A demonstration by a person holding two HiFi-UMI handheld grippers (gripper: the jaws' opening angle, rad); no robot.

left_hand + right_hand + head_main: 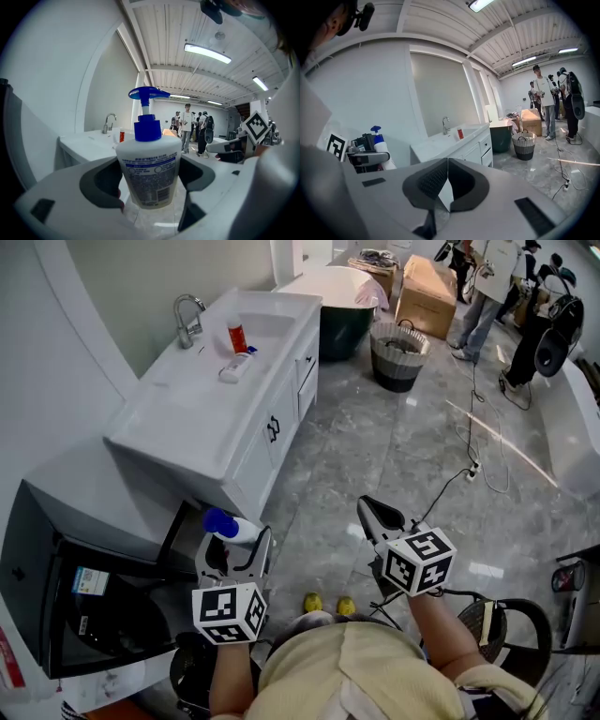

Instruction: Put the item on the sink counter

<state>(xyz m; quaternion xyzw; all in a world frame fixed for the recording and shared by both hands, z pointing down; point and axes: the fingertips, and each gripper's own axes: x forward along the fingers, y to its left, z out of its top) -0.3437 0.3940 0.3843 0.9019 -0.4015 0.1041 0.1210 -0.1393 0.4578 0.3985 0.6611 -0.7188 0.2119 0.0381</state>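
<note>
A white pump bottle [232, 526] with a blue pump head hangs upright in the air in front of me, low and to the left of the white sink counter [178, 423]. My left gripper [234, 542] is shut on it, one jaw on each side of its body. In the left gripper view the bottle [149, 171] fills the gap between the jaws, label facing the camera. My right gripper [371, 510] is shut and holds nothing; in its own view the jaws [447, 180] meet, and the bottle [380, 146] shows at the left. The counter [454, 139] lies ahead.
On the counter stand a chrome faucet [187, 320], a small red container [237, 337] and a white object [236, 367]. A black cabinet [84, 587] sits at my left. Farther off are a dark tub [342, 315], a woven basket [398, 354], a cardboard box [427, 285], floor cables [487, 460] and several people.
</note>
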